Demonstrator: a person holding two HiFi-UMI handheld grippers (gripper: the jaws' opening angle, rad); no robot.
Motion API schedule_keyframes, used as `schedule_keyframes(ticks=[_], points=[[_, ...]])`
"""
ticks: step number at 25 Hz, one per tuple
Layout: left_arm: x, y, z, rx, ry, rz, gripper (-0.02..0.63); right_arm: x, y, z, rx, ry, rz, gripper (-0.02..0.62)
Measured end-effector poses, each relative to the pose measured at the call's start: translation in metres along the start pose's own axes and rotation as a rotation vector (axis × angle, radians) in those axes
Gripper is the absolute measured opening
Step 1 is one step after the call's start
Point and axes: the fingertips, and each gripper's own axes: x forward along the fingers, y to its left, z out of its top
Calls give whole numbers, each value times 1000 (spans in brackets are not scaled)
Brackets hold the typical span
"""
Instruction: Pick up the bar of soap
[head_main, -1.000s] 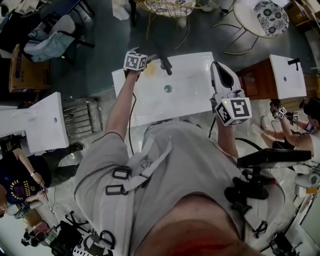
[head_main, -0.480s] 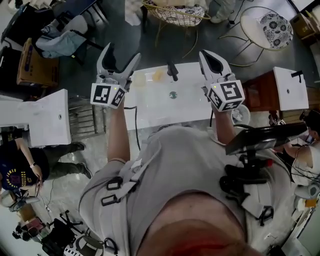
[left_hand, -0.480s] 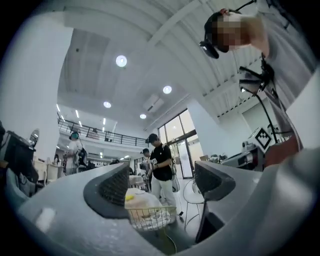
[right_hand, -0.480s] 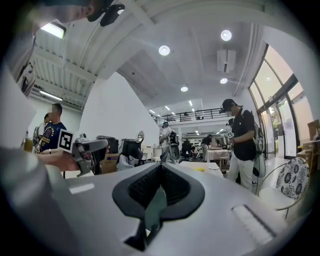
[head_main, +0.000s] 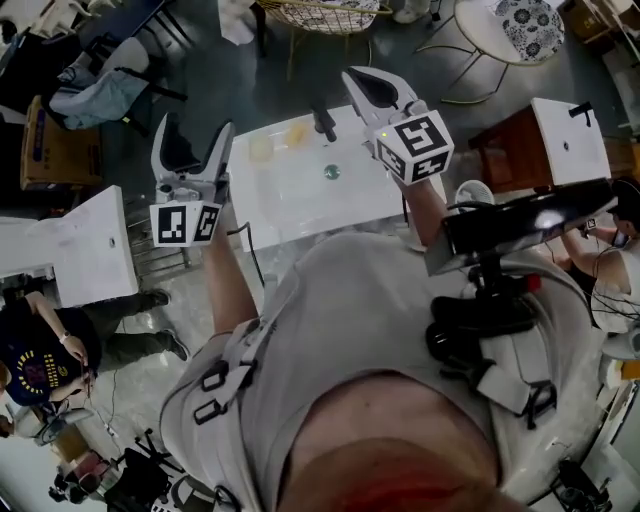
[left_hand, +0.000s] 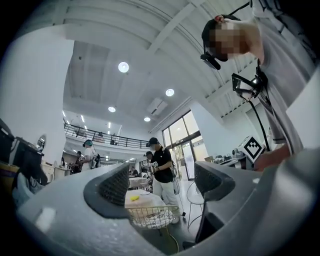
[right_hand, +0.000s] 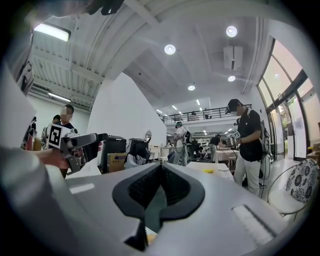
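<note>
On the back ledge of the white sink (head_main: 300, 205), left of the black faucet (head_main: 325, 125), lie two pale pieces. The paler square block (head_main: 262, 148) looks like the bar of soap; a yellower piece (head_main: 297, 131) lies beside it. My left gripper (head_main: 195, 125) hangs high, left of the sink, pointing outward across the room. It is open, and its view shows nothing between the jaws (left_hand: 160, 185). My right gripper (head_main: 357, 78) is held above the sink's right back corner. In its own view the pads (right_hand: 172, 187) stand together with only a thin slit.
Other white sinks stand at the left (head_main: 60, 245) and right (head_main: 570, 145). A metal rack (head_main: 160, 235) is beside the left one, a wire basket (head_main: 330, 12) and a round chair (head_main: 525, 20) behind. People stand across the hall (left_hand: 161, 167).
My left gripper has lifted from the sink's back left corner and swung out to the left, uncovering the pale block. My right gripper has shifted from the sink's right edge toward its back.
</note>
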Motion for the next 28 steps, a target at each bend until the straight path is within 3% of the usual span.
schedule_keyframes(ticks=[12, 13, 14, 15, 19, 28], points=[[-1, -4, -24, -31, 41, -1, 406, -10, -4, -10, 2, 18, -33, 3], [-2, -6, -23, -23, 42, -11, 360, -11, -4, -10, 1, 19, -35, 3], [-4, -9, -21, -11, 38, -19, 52, -12, -5, -10, 1, 19, -37, 3], [-6, -11, -19, -3, 29, -23, -5, -13, -5, -10, 1, 19, -39, 3], [-6, -14, -17, -23, 15, -19, -5, -14, -5, -11, 0, 20, -40, 3], [-15, -12, -36, -85, 68, 4, -3, -6, 14, -18, -31, 45, 31, 2]])
